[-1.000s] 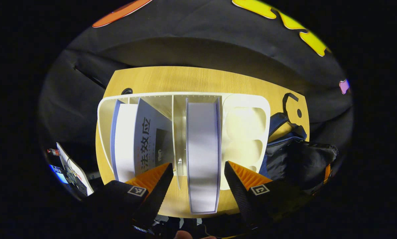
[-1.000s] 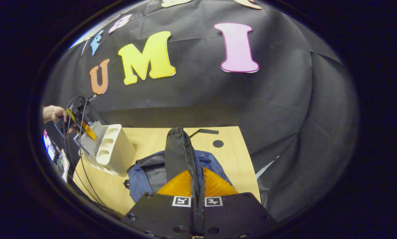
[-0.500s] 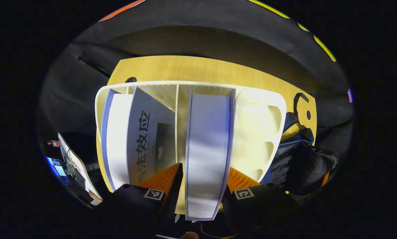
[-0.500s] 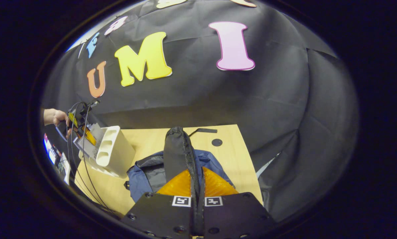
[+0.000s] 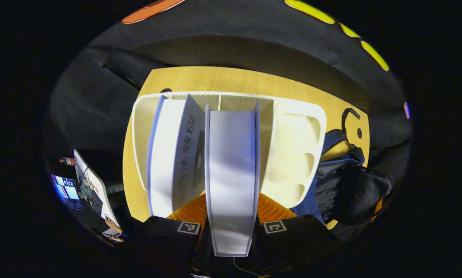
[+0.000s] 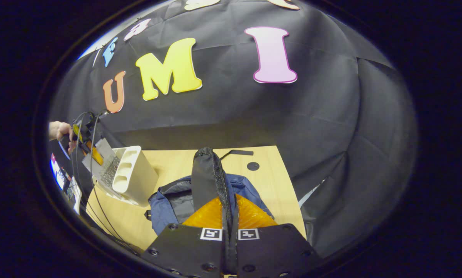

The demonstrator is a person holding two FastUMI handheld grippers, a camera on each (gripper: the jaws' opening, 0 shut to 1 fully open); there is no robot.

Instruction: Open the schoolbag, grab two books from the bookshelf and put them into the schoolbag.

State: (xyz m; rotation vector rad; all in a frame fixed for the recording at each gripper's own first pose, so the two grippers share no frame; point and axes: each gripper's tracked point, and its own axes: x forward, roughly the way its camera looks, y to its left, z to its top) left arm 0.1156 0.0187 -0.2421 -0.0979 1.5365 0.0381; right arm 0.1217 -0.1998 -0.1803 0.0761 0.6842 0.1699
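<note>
The left gripper (image 5: 231, 216) is clamped on a white-edged book (image 5: 231, 181); the right gripper (image 6: 230, 214) is pinched on a black zippered flap (image 6: 208, 177) at 12 o'clock.

Legible print was confined to one book (image 5: 184, 154) in the bookshelf (image 5: 296, 135) — large dark Chinese characters on its cover, "法效应" readable, the rest hidden. Nothing else was legible.
</note>
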